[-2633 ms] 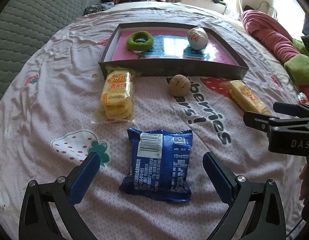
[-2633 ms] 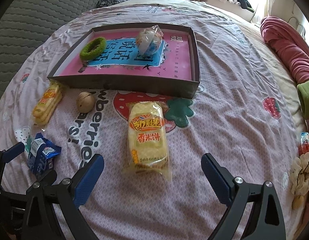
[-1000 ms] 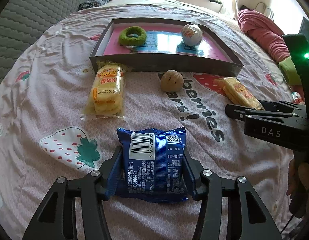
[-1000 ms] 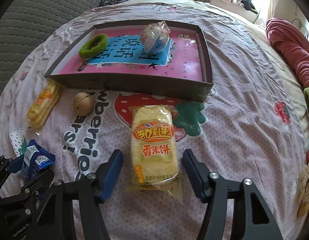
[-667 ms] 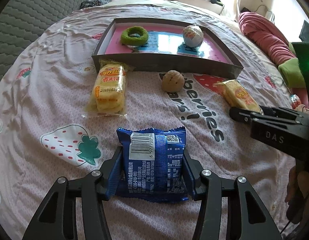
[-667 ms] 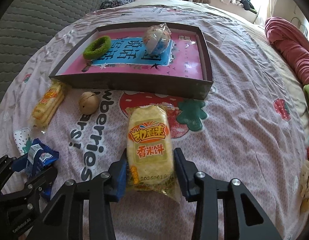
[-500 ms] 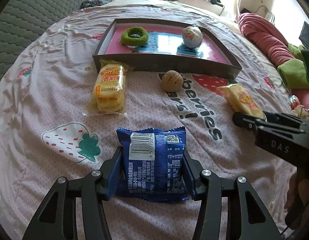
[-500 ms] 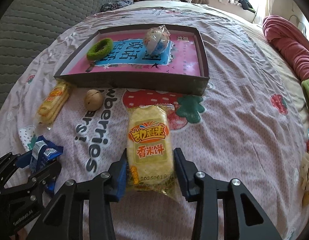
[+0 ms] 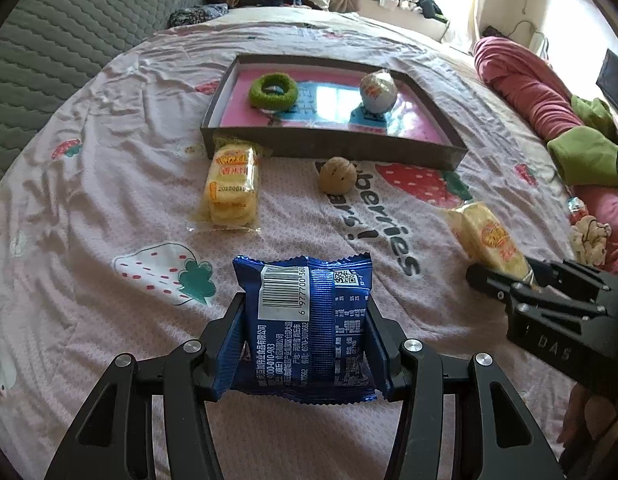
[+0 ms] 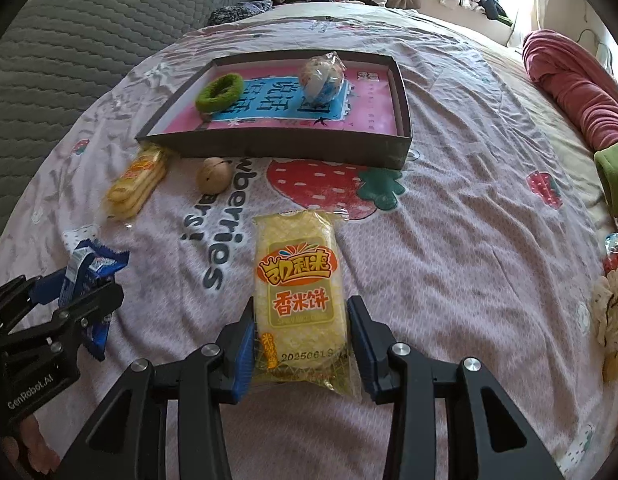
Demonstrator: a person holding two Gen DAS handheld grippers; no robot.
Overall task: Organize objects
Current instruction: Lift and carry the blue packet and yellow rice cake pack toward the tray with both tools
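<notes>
**Both grippers holding snack packets short of the tray**

Between the blue pads of the left gripper (image 9: 305, 344) sits a glossy blue foil snack packet (image 9: 307, 320), barcode side up, clamped on both sides. The right gripper (image 10: 301, 344) pinches the lower end of a yellow rice-cracker packet (image 10: 299, 292) in clear wrap.

Both packets lie on the near side of the shallow dark cardboard tray (image 10: 269, 148), well apart from it, over the pink strawberry-print bedsheet (image 10: 469, 240). A second yellow cracker packet (image 9: 231, 186) touches the tray's near wall; a round tan walnut (image 9: 336, 175) lies just beside that wall.

Only the right wrist view shows the tray's printed blue-and-pink floor clearly, under a fuzzy green ring (image 10: 220, 92) and a wrapped ball (image 10: 323, 76); the left view catches window glare there. Both grippers point steeply downward.
</notes>
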